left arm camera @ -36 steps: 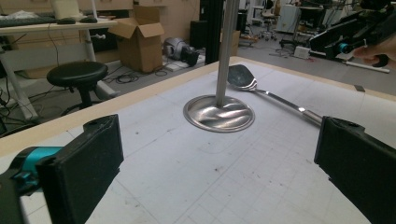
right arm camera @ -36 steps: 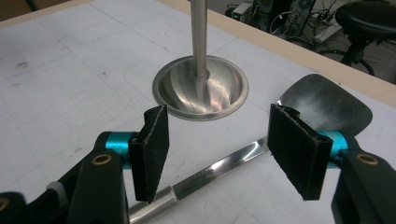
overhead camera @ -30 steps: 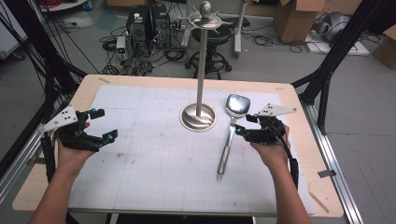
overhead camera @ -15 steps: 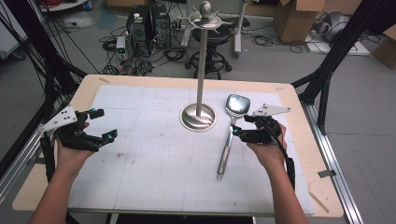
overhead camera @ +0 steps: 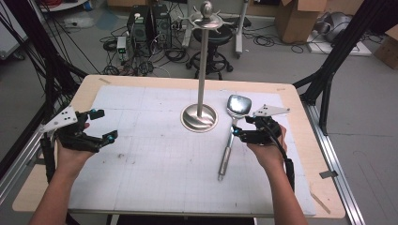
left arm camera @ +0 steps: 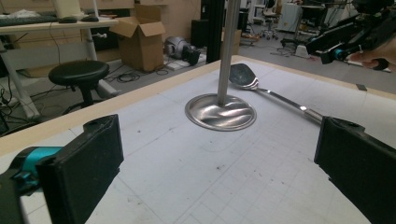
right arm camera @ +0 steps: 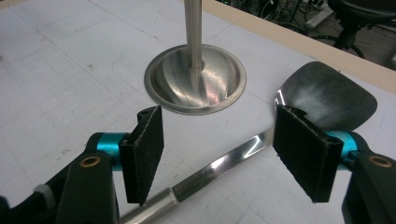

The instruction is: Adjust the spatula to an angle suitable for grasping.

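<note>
shiny steel spatula [overhead camera: 231, 136] flat on surface, handle between right gripper [right arm camera: 219, 154] jaws (half open, pads clear); left gripper [left arm camera: 219, 177] wide open, empty.

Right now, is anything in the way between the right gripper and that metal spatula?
Nothing visible. The right gripper hovers with open jaws on either side of the spatula handle, only bare mat beneath. The stand sits farther off, clear of the handle.
</note>
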`<state>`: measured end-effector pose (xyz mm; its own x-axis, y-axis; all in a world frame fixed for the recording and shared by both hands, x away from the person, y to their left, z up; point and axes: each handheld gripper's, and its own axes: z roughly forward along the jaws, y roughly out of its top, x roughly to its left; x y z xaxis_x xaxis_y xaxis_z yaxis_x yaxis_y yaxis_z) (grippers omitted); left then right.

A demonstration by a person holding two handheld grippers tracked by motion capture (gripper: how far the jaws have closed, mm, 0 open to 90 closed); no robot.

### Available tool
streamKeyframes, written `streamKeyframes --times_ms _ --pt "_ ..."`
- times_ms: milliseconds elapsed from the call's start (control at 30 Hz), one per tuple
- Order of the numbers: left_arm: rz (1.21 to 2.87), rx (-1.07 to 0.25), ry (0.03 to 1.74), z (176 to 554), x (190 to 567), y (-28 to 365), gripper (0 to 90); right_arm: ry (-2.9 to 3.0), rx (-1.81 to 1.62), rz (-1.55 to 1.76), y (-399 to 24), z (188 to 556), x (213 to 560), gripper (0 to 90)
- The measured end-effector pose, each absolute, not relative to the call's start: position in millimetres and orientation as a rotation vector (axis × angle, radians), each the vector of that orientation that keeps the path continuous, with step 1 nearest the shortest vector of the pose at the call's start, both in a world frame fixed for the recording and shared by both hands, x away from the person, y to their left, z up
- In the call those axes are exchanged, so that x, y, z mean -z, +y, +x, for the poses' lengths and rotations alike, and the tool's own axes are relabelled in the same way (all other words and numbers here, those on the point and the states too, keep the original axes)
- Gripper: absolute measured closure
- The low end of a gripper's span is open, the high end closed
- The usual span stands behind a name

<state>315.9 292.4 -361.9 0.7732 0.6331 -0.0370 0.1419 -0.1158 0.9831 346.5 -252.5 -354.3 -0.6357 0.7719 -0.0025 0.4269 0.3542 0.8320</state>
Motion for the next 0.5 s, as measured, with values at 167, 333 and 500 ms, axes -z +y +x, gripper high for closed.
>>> streamKeyframes --times_ms 167,333,500 --pt "1.665 -0.466 0.624 316 362 292 1.7 2.248 -1.211 1.063 -251 359 358 47.0" --pt "1.667 -0.466 0.627 317 363 291 1.7 2.314 -1.212 1.022 -243 373 362 56.8" --pt "1.673 -0.465 0.626 318 363 291 1.7 2.391 -1.088 1.007 -226 394 370 60.6"
